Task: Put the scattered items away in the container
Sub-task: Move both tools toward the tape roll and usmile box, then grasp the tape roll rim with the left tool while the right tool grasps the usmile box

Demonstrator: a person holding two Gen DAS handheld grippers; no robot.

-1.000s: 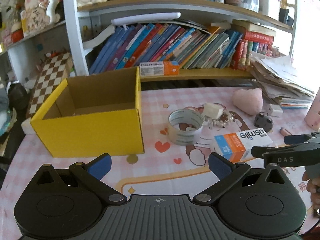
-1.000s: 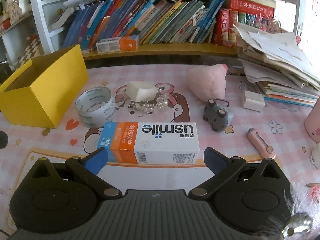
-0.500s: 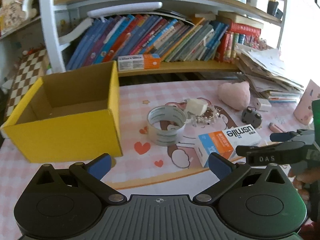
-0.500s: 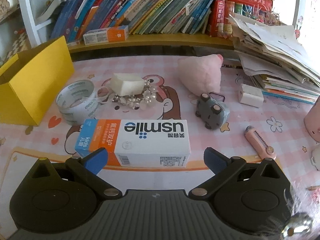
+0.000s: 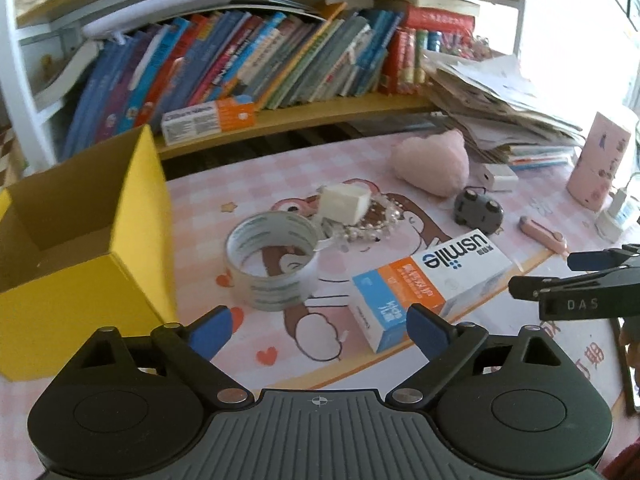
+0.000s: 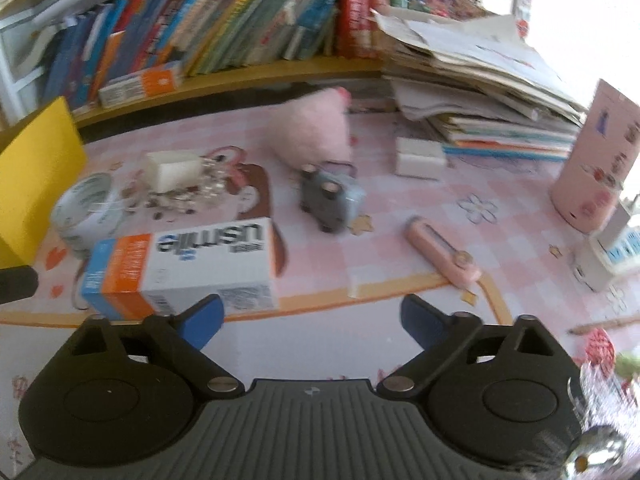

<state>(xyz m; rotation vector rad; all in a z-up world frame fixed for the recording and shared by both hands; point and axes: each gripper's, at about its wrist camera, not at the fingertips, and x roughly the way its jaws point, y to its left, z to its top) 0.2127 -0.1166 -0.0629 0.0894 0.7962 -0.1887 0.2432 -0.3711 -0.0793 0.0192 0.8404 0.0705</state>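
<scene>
The open yellow box (image 5: 76, 248) stands at the left and is seen empty; its corner shows in the right wrist view (image 6: 36, 176). A white, orange and blue usmile box (image 5: 430, 284) (image 6: 180, 264) lies on the pink mat. A clear tape roll (image 5: 272, 260) (image 6: 86, 210), a white block on beads (image 5: 344, 204) (image 6: 174, 168), a pink plush (image 5: 432, 162) (image 6: 312, 132), a grey toy car (image 5: 478, 210) (image 6: 330, 200) and a pink cutter (image 5: 542, 234) (image 6: 440, 254) lie around it. My left gripper (image 5: 318, 332) is open and empty. My right gripper (image 6: 310, 322) is open and empty, right of the usmile box.
A bookshelf full of books (image 5: 260, 60) runs along the back, with a toothpaste box (image 5: 208, 118) on it. A paper stack (image 5: 492, 108) sits at the right. A pink cup (image 6: 596, 160), a white charger (image 6: 418, 156) and a power strip (image 6: 616, 252) stand at the right.
Both views have swung to the right. The yellow box has slid toward the left edge. The usmile box now lies left of my right gripper instead of between its fingers.
</scene>
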